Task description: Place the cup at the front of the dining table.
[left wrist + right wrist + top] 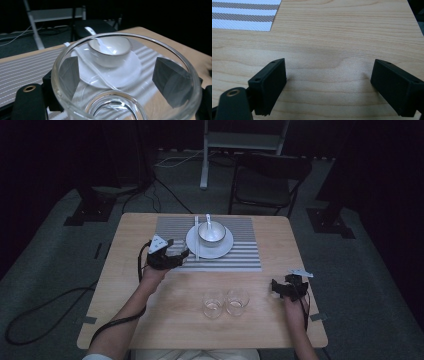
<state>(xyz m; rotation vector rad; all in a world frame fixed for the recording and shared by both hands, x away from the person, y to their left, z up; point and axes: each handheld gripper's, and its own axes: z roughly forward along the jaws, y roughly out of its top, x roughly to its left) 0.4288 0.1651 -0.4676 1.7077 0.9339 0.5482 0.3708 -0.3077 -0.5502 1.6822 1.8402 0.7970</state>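
left of centre in the high view, the left gripper (170, 254) sits at the near left edge of the grey striped woven placemat (240, 257) on the pale wooden bench (280, 320), just beside the round white plate (226, 247). its own view looks straight into a clear glass tumbler (125, 75), with one black jaw showing through the glass wall on each side, so the jaws appear to be pinching the glass across its body; from these pictures i cannot tell whether its base is lifted or resting. beyond it, upper middle of that view, a small white bowl (110, 47) with a white ceramic spoon (98, 41) stands on the plate, and a pale chopstick-like stick (196, 237) lies along the plate's left side. two more clear glasses (225, 302) stand side by side at lower centre of the high view. the right gripper (286, 287) rests near the bench's right edge, jaws spread wide over bare wood with nothing between them. judging the step as placing this glass by the plate, it would go best kept upright, lowered onto flat mat clear of the rim and the stick, with the squeeze eased only once the base sits flat; a tilted release could tip it into the plate.
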